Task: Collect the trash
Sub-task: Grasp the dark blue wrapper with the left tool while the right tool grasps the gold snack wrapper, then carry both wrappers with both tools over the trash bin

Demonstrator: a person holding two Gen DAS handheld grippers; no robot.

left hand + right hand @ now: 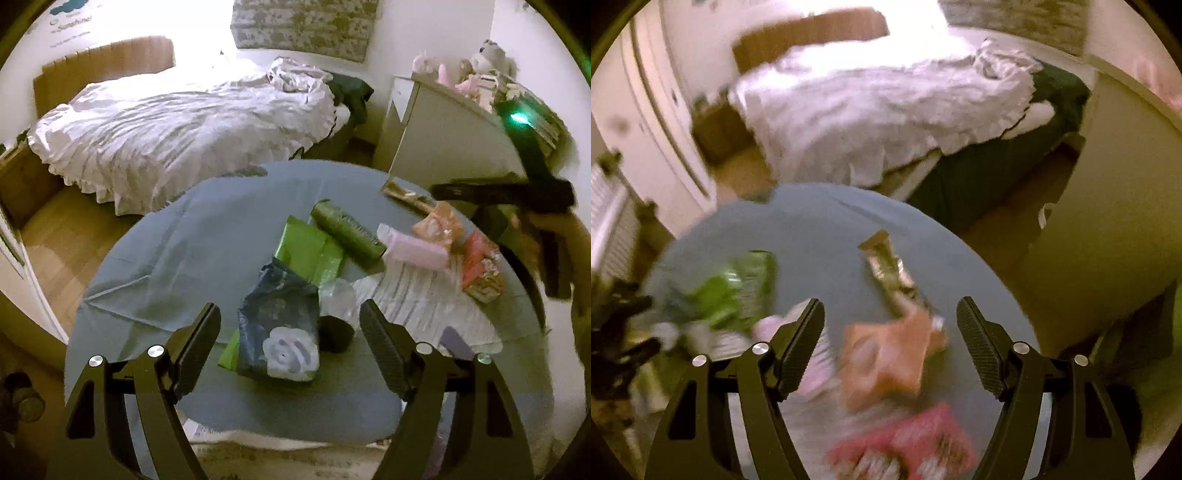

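Observation:
Trash lies on a round table with a blue cloth. My left gripper is open above a dark blue packet with a white flower, beside a clear plastic piece and a small black cup. Beyond lie green wrappers, a dark green roll, a pink pack and an orange wrapper. My right gripper is open above the orange wrapper, with a red packet below and a gold wrapper beyond. The right view is blurred.
A bed with white ruffled bedding stands behind the table. A white cabinet with soft toys on top stands at the right. Wooden floor shows at the left. A white striped sheet lies on the table.

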